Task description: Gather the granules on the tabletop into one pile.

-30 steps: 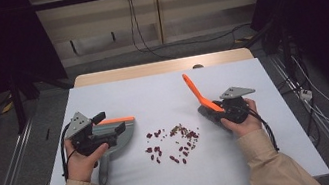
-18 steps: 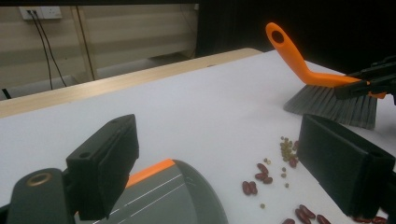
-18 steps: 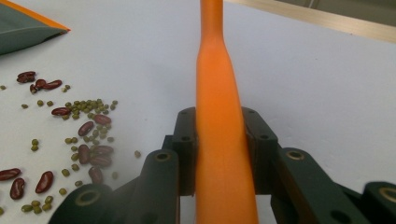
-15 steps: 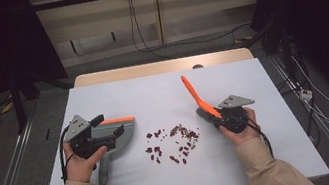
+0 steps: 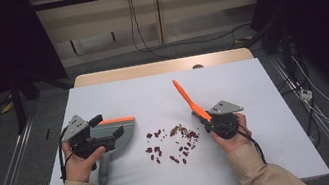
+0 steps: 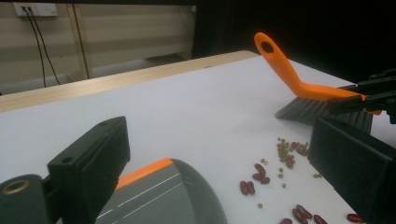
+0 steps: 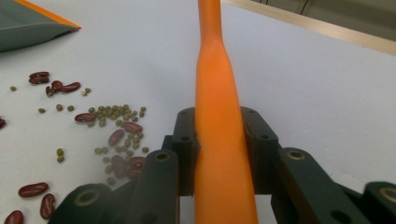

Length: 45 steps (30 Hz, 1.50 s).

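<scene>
A scatter of red kidney beans and small green beans (image 5: pixel 173 144) lies on the white table (image 5: pixel 117 95) between my two grippers. My left gripper (image 5: pixel 107 126) hovers over the back of a grey dustpan (image 5: pixel 121 132) with an orange edge. In the left gripper view its jaws stand wide apart, the dustpan (image 6: pixel 163 196) low between them. My right gripper (image 5: pixel 206 120) is shut on an orange brush (image 5: pixel 186 99), whose handle slants up and away. In the left gripper view the dark bristles (image 6: pixel 322 112) rest on the table just right of the beans (image 6: pixel 285 156).
The dustpan's grey handle (image 5: pixel 103 169) points toward the near edge, under the left hand. A wooden strip (image 5: pixel 163 67) runs along the table's far edge. Cables (image 5: pixel 142 30) lie on the floor beyond it.
My right gripper has shifted left and slightly nearer, carrying the brush toward the beans. The left gripper and dustpan have stayed put.
</scene>
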Each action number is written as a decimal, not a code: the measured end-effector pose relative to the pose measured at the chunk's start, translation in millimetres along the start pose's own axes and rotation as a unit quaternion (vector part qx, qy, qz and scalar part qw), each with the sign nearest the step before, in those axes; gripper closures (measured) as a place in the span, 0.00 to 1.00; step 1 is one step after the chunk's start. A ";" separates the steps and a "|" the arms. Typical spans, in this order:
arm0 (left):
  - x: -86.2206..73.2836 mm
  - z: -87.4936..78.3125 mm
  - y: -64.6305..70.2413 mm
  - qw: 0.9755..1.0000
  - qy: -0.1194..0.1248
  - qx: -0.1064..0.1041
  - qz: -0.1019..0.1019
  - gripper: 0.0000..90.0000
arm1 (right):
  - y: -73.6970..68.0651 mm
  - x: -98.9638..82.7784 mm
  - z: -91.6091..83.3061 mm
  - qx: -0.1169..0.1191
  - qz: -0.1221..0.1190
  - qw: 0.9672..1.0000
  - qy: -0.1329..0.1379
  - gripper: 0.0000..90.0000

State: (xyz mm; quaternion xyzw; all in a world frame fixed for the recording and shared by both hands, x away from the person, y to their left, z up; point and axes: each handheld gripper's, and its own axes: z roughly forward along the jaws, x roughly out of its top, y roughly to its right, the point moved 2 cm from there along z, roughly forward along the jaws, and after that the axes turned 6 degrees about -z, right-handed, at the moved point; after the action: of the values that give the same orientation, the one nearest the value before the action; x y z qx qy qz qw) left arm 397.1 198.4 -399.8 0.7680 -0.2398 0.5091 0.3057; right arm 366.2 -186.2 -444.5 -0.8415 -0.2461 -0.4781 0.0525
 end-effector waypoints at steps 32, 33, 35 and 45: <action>-12.3 -9.2 -1.9 1.000 -0.012 -0.015 0.012 0.05 | -29.4 7.7 5.3 0.018 -0.002 1.000 0.010 0.78; -12.2 -9.4 -1.9 1.000 -0.011 -0.015 0.011 0.05 | -31.3 8.5 6.0 0.020 -0.003 1.000 0.011 0.78; -11.9 -10.0 -2.1 1.000 -0.008 -0.016 0.011 0.05 | -35.2 9.9 7.0 0.024 -0.002 1.000 0.013 0.78; -12.2 -10.8 -3.1 1.000 -0.008 -0.011 0.008 0.05 | -45.8 13.5 9.9 0.034 -0.014 0.999 0.014 0.78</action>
State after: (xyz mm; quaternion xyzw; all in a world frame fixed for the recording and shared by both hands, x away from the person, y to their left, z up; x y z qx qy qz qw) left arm 387.9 209.0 -408.6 0.7663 -0.2540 0.5030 0.3085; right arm 358.4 -138.1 -445.3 -0.8290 -0.2730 -0.4818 0.0777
